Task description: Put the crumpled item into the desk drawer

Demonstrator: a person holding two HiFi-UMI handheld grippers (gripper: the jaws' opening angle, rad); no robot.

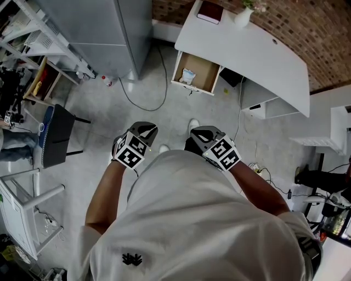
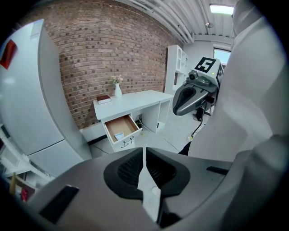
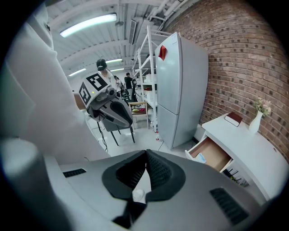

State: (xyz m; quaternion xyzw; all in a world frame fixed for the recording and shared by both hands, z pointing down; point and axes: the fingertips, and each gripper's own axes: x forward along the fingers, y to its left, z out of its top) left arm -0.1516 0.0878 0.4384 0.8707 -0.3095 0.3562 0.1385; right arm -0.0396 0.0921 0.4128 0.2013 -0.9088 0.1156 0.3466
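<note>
The white desk [image 1: 258,55] stands at the far right, and its wooden drawer [image 1: 204,70] is pulled open. A pale, bluish crumpled item [image 1: 187,76] lies inside the drawer, also in the left gripper view as the crumpled item [image 2: 119,135] and in the right gripper view as the crumpled item [image 3: 201,158]. Both grippers are held close to the person's body, well back from the desk. My left gripper [image 1: 143,128] [image 2: 144,151] is shut on nothing. My right gripper [image 1: 202,133] [image 3: 146,154] is also shut and holds nothing.
A grey fridge [image 1: 104,33] stands left of the desk, with a cable [image 1: 148,96] on the floor before it. A book [image 1: 210,11] and a vase [image 1: 243,15] sit on the desk. A black chair [image 1: 57,134] and shelving [image 1: 38,33] are at the left.
</note>
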